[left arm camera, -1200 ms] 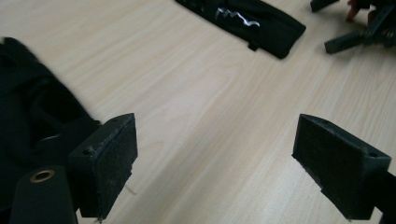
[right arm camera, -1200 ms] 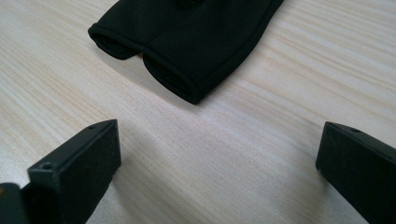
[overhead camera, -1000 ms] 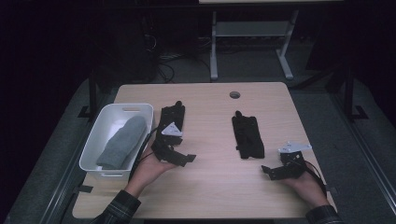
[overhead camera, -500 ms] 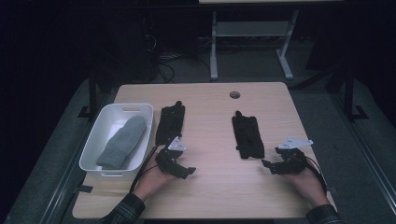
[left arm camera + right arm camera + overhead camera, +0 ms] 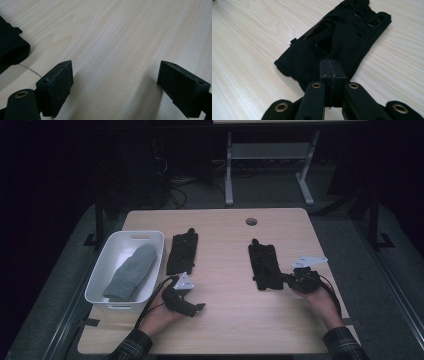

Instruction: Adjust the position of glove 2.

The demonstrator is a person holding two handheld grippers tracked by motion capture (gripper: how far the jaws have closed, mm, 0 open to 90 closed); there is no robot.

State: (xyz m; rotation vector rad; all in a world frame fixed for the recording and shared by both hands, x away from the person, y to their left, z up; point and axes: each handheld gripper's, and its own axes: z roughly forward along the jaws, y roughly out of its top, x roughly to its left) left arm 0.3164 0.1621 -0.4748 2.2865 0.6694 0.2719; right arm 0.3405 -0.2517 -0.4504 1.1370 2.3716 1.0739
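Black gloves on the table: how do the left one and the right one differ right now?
The left black glove lies untouched beside the white bin; the left hand-held gripper sits near its cuff, jaws open over bare wood. The right black glove has the right hand-held gripper at its cuff edge, jaws just closed together; whether fabric is pinched is unclear. Both lie flat, fingers pointing away from the person.
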